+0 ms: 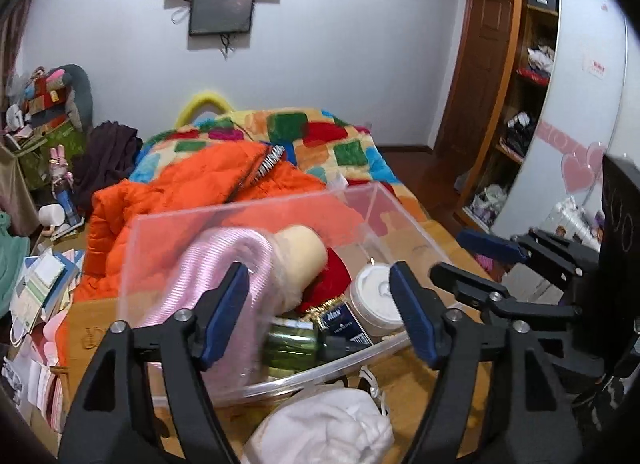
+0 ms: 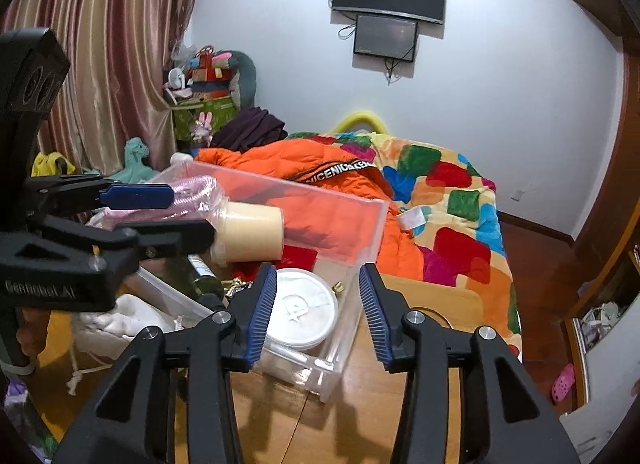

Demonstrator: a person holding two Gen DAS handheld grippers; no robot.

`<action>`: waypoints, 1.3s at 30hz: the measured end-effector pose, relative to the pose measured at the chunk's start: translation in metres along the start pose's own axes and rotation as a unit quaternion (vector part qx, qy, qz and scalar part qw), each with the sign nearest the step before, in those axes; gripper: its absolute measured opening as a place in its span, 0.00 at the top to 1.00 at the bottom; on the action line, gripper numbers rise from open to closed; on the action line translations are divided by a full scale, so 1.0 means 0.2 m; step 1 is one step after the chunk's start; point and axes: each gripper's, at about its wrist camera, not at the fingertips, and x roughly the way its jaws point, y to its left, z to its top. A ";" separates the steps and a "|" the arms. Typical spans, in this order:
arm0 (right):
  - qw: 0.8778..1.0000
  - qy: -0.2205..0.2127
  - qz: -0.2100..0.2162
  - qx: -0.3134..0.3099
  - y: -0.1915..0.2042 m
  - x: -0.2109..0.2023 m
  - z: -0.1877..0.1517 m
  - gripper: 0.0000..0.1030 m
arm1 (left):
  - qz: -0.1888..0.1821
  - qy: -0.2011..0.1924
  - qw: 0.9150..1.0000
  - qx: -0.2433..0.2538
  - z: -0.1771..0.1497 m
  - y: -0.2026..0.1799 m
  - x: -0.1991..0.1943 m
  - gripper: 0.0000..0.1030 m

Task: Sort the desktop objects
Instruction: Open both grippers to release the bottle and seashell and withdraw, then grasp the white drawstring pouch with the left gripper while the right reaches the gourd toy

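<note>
A clear plastic box (image 1: 256, 208) (image 2: 340, 360) stands on the wooden desk (image 2: 360, 416). It holds a pink bag (image 1: 208, 276) (image 2: 192, 192) with a beige cup (image 1: 300, 252) (image 2: 252, 232) in it, a white round lid (image 1: 376, 296) (image 2: 300, 312), a green bottle (image 1: 292, 344), a dark blue box (image 1: 340, 322) and a red item (image 1: 336, 268). My left gripper (image 1: 320, 284) (image 2: 160, 212) is open above the box, with the pink bag by its left finger. My right gripper (image 2: 318, 280) (image 1: 460, 256) is open and empty over the box's right end.
A white cloth bundle (image 1: 324, 428) (image 2: 120, 324) with a cord lies on the desk in front of the box. Behind the desk is a bed with an orange jacket (image 1: 168, 192) and a patchwork blanket (image 2: 448, 200). Shelves (image 1: 520, 104) stand at the right.
</note>
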 end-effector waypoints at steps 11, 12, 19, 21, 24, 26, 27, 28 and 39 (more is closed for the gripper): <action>0.998 -0.014 0.063 -0.021 0.22 -0.14 0.02 0.52 | 0.028 -0.031 0.999 -0.035 -0.09 0.20 -0.28 0.17; 0.997 -0.012 0.069 -0.026 0.25 -0.14 0.01 0.51 | 0.030 -0.026 0.999 -0.037 -0.12 0.22 -0.29 0.17; 0.996 0.011 0.074 -0.047 0.37 -0.13 -0.13 0.50 | 0.029 0.019 0.999 -0.027 -0.38 0.28 -0.36 0.16; 0.996 0.023 0.070 -0.041 0.35 -0.13 -0.17 0.50 | 0.017 0.033 0.999 -0.024 -0.45 0.28 -0.37 0.16; 0.997 0.038 0.069 -0.020 0.30 -0.13 -0.23 0.50 | -0.002 0.054 0.998 -0.022 -0.53 0.24 -0.33 0.16; 0.996 0.048 0.071 -0.003 0.26 -0.12 -0.25 0.50 | -0.010 0.069 0.997 -0.018 -0.56 0.20 -0.28 0.16; 0.996 0.051 0.070 0.001 0.25 -0.12 -0.26 0.50 | -0.011 0.075 0.997 -0.014 -0.56 0.18 -0.25 0.16; 0.996 0.054 0.070 0.006 0.23 -0.12 -0.27 0.50 | -0.011 0.078 0.997 -0.010 -0.57 0.16 -0.24 0.16; 0.993 0.089 0.078 0.024 0.20 -0.07 -0.39 0.50 | -0.004 0.082 0.996 0.021 -0.50 0.01 0.00 0.16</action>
